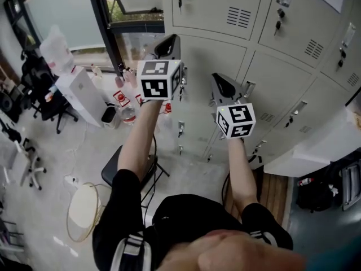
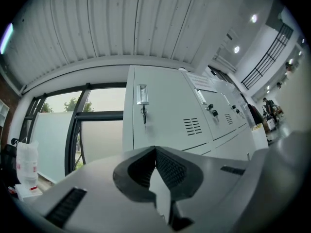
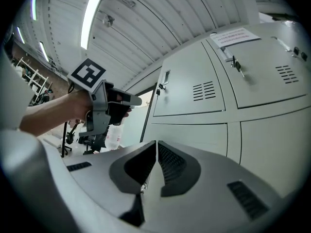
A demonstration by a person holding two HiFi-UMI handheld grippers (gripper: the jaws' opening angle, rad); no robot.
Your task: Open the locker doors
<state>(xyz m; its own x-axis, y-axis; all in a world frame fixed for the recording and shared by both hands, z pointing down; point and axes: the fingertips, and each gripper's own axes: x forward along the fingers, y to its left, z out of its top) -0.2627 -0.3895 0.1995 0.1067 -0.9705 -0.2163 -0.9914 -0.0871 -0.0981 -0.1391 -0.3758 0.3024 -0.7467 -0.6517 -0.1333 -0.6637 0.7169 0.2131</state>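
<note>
A bank of pale grey lockers (image 1: 271,55) fills the right of the head view, every door closed. My left gripper (image 1: 167,44) is raised level in front of them, jaws shut with nothing between. In the left gripper view its shut tips (image 2: 155,150) point at an upper locker door (image 2: 165,115) with a chrome handle (image 2: 141,94) and a key hanging below it. My right gripper (image 1: 224,84), lower and to the right, is shut and empty too. Its tips (image 3: 156,142) face closed doors (image 3: 189,93), and the left gripper (image 3: 104,106) shows beside it in a hand.
A window with a dark frame (image 1: 104,21) stands left of the lockers. Below lie a white box (image 1: 84,92), office chairs (image 1: 48,103), a black stool (image 1: 115,168) and a round tan object (image 1: 84,210) on the floor. A black bag (image 1: 316,196) sits lower right.
</note>
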